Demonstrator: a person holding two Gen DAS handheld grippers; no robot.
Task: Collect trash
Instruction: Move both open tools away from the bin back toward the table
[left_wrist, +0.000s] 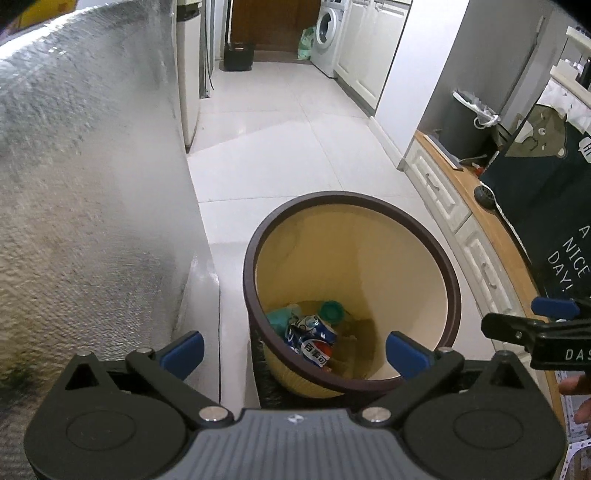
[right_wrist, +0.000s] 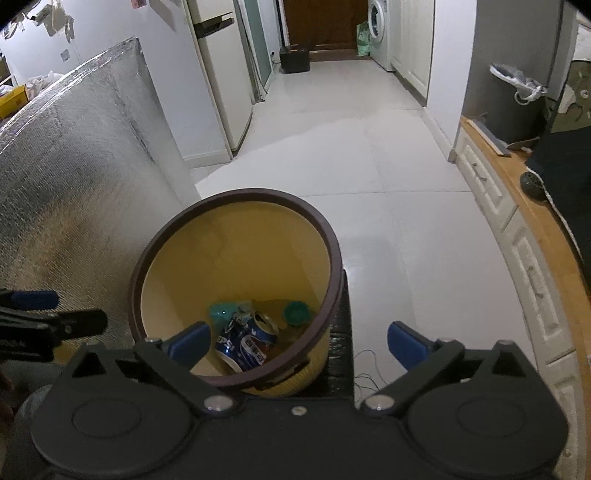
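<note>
A yellow trash bin with a dark brown rim stands on the white tile floor; it also shows in the right wrist view. Inside lie a crushed blue Pepsi can, a green bottle cap and a teal scrap. My left gripper is open and empty, above the bin's near rim. My right gripper is open and empty, above the bin's near right side. Each gripper shows at the edge of the other's view.
A silver foil-covered panel stands close on the left. A wooden-topped white cabinet runs along the right, with a dark cloth and a grey lined bin on it. A fridge and washing machine stand beyond.
</note>
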